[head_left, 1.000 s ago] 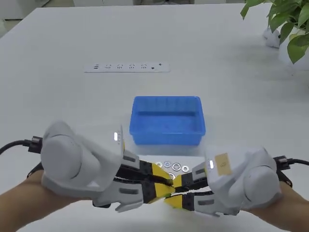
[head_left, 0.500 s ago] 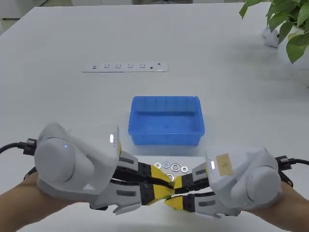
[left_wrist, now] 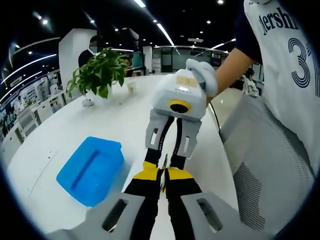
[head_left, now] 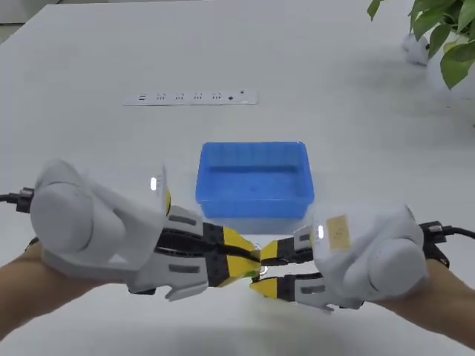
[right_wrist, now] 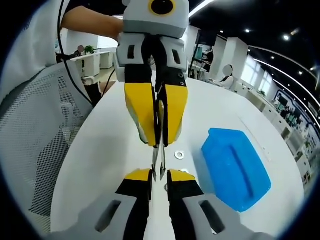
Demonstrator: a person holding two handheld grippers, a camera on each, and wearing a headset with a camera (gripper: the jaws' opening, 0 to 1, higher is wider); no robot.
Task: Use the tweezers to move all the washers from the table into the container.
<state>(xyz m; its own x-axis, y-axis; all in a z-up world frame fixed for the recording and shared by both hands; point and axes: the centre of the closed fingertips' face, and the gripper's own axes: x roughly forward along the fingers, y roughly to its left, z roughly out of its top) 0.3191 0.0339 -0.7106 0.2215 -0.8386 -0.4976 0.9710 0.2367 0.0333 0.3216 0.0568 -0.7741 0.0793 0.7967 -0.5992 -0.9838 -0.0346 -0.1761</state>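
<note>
We reckon regrip step: left gripper (right_wrist: 159, 141) clamped on tweezers (right_wrist: 158, 161); right gripper (right_wrist: 159, 176) jaws slightly apart around the tips; washer (right_wrist: 179, 155) mid-frame, left of container (right_wrist: 235, 170); next we need a firm hold, then a pinch.

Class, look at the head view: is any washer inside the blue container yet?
No, the blue container has a bare floor with nothing on it.

Container (head_left: 252, 182) stands mid-table (head_left: 356, 111). Power strip (head_left: 191, 97) lies beyond it, far left. Plant (head_left: 445, 37) stands far right. Left gripper (head_left: 251, 267) and right gripper (head_left: 261, 271) meet tip to tip on the container's near side.
</note>
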